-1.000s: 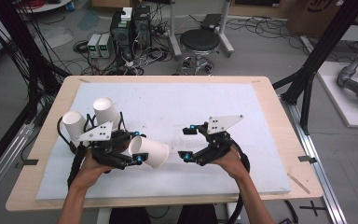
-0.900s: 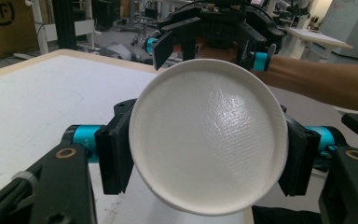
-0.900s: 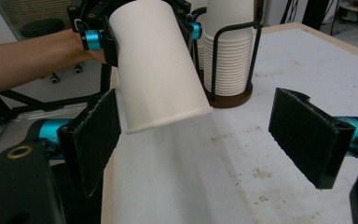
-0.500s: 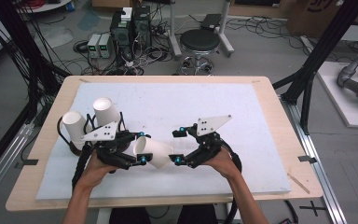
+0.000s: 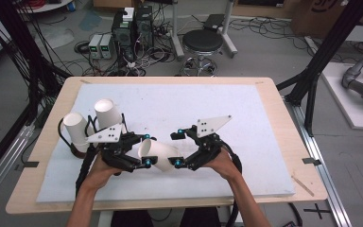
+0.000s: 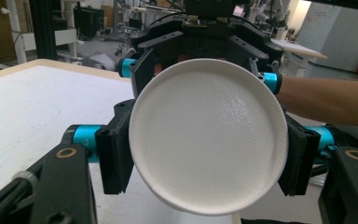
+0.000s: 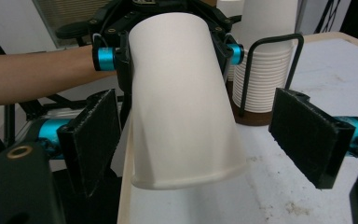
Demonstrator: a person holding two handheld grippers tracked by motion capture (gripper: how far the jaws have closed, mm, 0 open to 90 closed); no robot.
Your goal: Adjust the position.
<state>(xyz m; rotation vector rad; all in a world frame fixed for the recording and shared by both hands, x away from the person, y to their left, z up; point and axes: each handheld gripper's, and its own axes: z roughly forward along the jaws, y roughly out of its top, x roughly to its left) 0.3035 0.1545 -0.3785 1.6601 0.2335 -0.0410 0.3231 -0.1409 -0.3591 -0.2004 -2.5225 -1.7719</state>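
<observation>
In the left gripper view the cup's [image 6: 208, 140] flat base hid most of the right gripper [image 6: 205, 32] behind it. In the right gripper view the cup [image 7: 182, 107] covered the left gripper's [image 7: 168, 18] middle, and the cup stack [image 7: 261, 70] was cut off by the top edge. In the high view the person's forearms [image 5: 243, 203] ran off below the tabletop's [image 5: 264, 142] near edge.

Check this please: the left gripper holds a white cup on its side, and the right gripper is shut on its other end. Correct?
Not quite. The left gripper does hold the cup, but the right gripper is open: the right gripper view shows its jaws standing clear of the cup.
</observation>
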